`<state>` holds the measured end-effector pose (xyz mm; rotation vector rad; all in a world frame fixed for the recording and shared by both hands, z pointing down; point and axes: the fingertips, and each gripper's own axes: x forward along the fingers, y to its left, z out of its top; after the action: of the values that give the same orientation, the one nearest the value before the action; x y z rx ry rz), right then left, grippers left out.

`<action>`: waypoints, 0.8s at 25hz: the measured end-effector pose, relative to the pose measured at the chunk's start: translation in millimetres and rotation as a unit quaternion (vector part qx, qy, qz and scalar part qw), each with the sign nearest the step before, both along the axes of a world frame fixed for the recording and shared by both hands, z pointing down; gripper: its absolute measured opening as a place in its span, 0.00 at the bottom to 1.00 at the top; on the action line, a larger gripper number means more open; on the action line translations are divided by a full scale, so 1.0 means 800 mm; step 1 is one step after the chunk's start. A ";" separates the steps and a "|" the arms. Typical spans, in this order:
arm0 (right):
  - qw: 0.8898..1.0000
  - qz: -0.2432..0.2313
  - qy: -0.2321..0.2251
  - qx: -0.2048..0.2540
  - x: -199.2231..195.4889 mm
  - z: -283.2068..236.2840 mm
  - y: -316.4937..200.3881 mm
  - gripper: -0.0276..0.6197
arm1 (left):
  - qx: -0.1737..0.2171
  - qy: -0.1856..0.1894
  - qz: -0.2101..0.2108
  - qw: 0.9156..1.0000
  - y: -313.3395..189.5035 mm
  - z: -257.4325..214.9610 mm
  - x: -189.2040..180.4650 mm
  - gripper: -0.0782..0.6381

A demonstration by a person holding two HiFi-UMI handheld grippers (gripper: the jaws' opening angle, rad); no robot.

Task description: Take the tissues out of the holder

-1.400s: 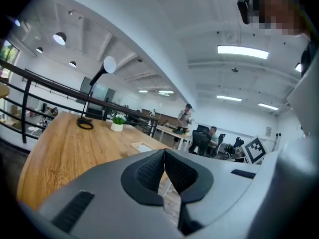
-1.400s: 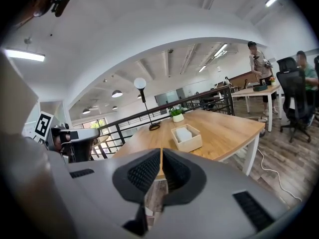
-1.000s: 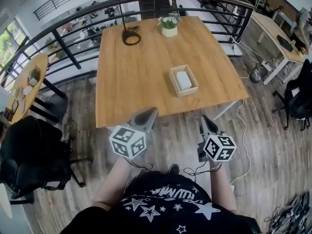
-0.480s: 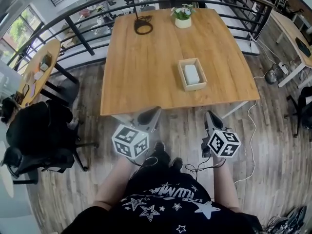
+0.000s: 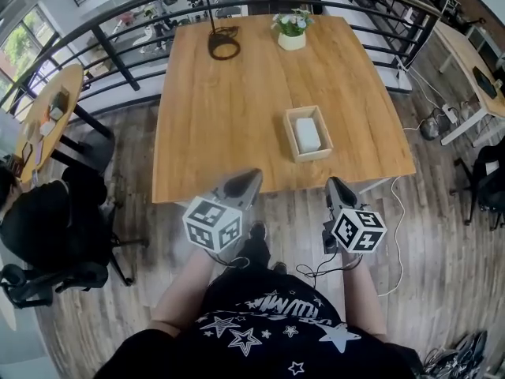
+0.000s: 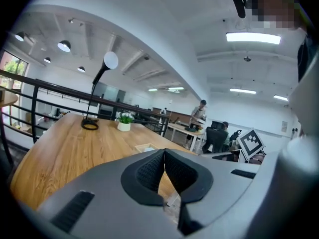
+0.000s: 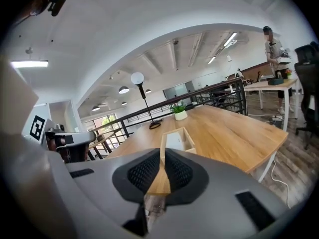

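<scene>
Wood-plank floor surrounds the square wooden table, which stands against a black railing.

From above, the head view gives you the layout. The open wooden holder sits on the right half of the table, toward the near edge. The white tissues lie flat inside it, below the rim. A potted plant and a lamp with a ring-shaped base stand at the far edge, well apart from the holder.

You hold your left gripper and right gripper at the table's near edge, and neither is at the holder.

Only the gripper views show how the tongs stand. On both grippers the ribbed pads meet at the tips with nothing pinched between them.

The right gripper view looks almost straight at the holder's near end, with the white pack visible inside. In the left gripper view the holder sits further off, just above the jaws. These views also show what the head view misses: the lamp's round head and people at distant desks.
</scene>
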<state>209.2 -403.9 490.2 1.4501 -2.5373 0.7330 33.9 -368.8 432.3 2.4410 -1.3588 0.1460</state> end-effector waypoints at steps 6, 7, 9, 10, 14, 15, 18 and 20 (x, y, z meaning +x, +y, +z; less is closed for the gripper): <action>1.000 0.003 0.012 -0.002 -0.027 0.000 -0.069 0.08 | 0.000 0.007 0.009 1.000 -0.069 0.005 -0.023 0.13; 1.000 0.003 0.015 -0.004 -0.031 0.001 -0.079 0.08 | -0.001 0.008 0.009 1.000 -0.079 0.006 -0.027 0.13; 1.000 0.003 0.021 -0.009 -0.040 0.005 -0.099 0.08 | -0.003 0.009 0.009 1.000 -0.100 0.010 -0.036 0.13; 1.000 0.003 0.023 -0.012 -0.044 0.008 -0.108 0.08 | -0.004 0.009 0.009 1.000 -0.110 0.012 -0.040 0.13; 0.999 0.006 0.035 -0.023 -0.053 0.022 -0.142 0.08 | -0.007 0.011 0.010 1.000 -0.148 0.022 -0.050 0.13; 0.999 0.008 0.038 -0.026 -0.055 0.025 -0.149 0.08 | -0.008 0.012 0.012 1.000 -0.155 0.024 -0.052 0.13; 0.998 0.010 0.046 -0.033 -0.059 0.031 -0.167 0.08 | -0.012 0.015 0.015 1.000 -0.175 0.029 -0.057 0.13; 0.998 0.007 0.048 -0.040 -0.063 0.034 -0.176 0.11 | -0.015 0.017 0.017 1.000 -0.187 0.031 -0.060 0.13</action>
<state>159.0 -544.7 517.4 1.4421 -2.4007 0.7400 -14.1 -518.0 457.2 2.4312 -1.2915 0.1327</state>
